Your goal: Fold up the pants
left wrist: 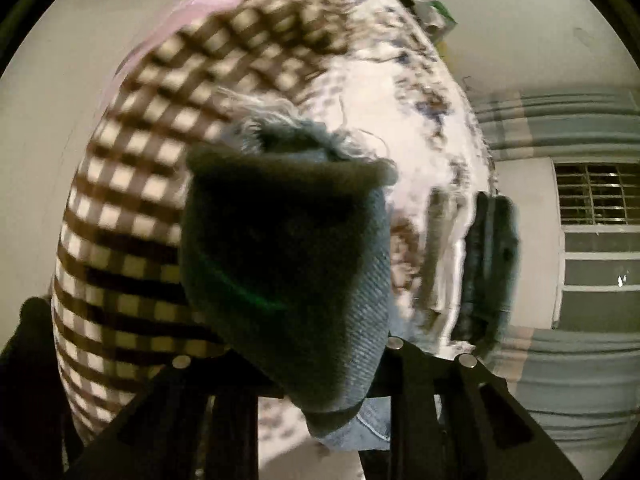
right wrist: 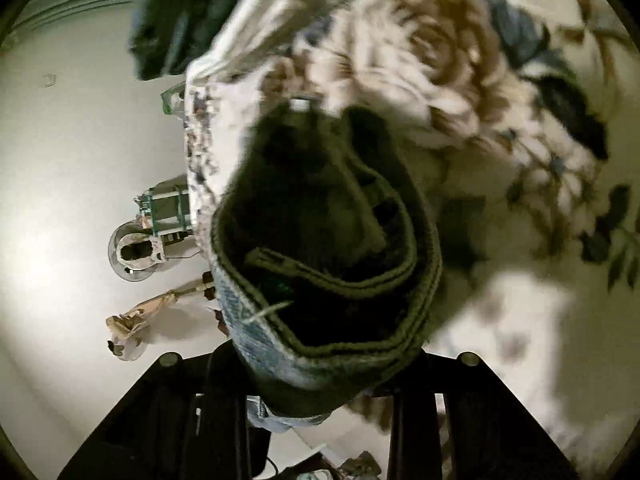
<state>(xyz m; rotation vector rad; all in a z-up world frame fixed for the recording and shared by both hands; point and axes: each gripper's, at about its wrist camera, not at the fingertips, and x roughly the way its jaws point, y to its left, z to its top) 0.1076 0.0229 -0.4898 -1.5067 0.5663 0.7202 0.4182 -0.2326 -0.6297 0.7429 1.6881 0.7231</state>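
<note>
Closest to the left gripper (left wrist: pixel 320 364) a thick wad of blue denim, the pants (left wrist: pixel 288 264), bulges up from between its black fingers and fills the middle of the left wrist view. The fingers are pressed onto the cloth, pinching it, though their tips are buried under the fabric. A frayed pale hem sits at the far edge of the wad. Just beyond it, ahead and to the left of the tool, lies a brown-and-white checked blanket (left wrist: pixel 132 184), and ahead to the right a white sheet with a flower print (left wrist: pixel 400 92). Further right of the tool a dark folded garment (left wrist: pixel 492 264) lies at the bed's edge, and past that a barred window (left wrist: pixel 596 196) shows in the wall (all of it blurred).

The right gripper (right wrist: pixel 320 368) likewise clamps the pants (right wrist: pixel 328 248): a folded, seamed edge of denim rises straight out of its fingers and blocks most of what is ahead. Beyond it, ahead and to the right, spreads the flowered sheet (right wrist: pixel 460 80) with large brown roses. To the left of the tool the pale floor (right wrist: pixel 68 200) holds a small fan-like appliance (right wrist: pixel 134 254), a green-edged box (right wrist: pixel 166 208) and a crumpled paper bag (right wrist: pixel 132 324). A dark heap of clothes (right wrist: pixel 176 20) lies far ahead on the left.
</note>
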